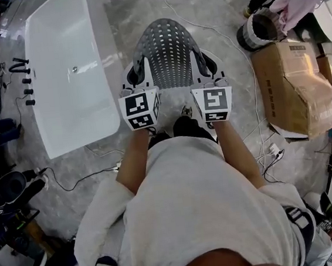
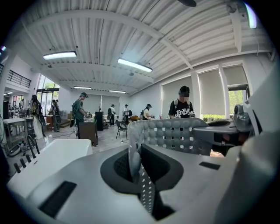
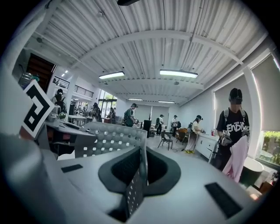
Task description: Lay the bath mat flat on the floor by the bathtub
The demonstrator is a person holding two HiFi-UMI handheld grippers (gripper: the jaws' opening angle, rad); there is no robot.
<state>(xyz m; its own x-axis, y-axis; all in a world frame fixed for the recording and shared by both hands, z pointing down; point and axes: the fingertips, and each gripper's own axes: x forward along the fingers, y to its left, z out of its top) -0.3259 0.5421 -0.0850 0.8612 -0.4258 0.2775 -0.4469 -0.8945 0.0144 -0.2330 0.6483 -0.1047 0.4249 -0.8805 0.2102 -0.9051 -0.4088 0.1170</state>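
Grey and full of small holes, the mat (image 1: 166, 52) is up in the air in front of the person, not yet flat on the floor (image 1: 232, 93). It is held by its near edge, one side in each claw, and it bows into an arch between them. From the head view it sits just right of the white bathtub (image 1: 72, 80), over bare marble-look floor.

The left claw (image 1: 138, 74) is closed tight on the mat's left edge. In the left gripper view the left claw (image 2: 135, 166) has the mat (image 2: 166, 133) pinched thin between its jaws, and the sheet rises and curls off to the right. The bathtub (image 2: 57, 153) shows low at the left of that view.

The right claw (image 1: 204, 67) is closed the same way on the right edge. In the right gripper view the right claw (image 3: 141, 168) has the mat (image 3: 109, 140) clamped between its jaws, and the sheet bends away to the left.

Both claws sit side by side at about the same height, the marker cubes facing up at the head camera.

A cardboard box (image 1: 294, 86) stands to the right, well apart from the mat, with a pink cloth (image 1: 297, 3) beyond it. Cables (image 1: 82, 178) trail over the floor near the tub's near end.
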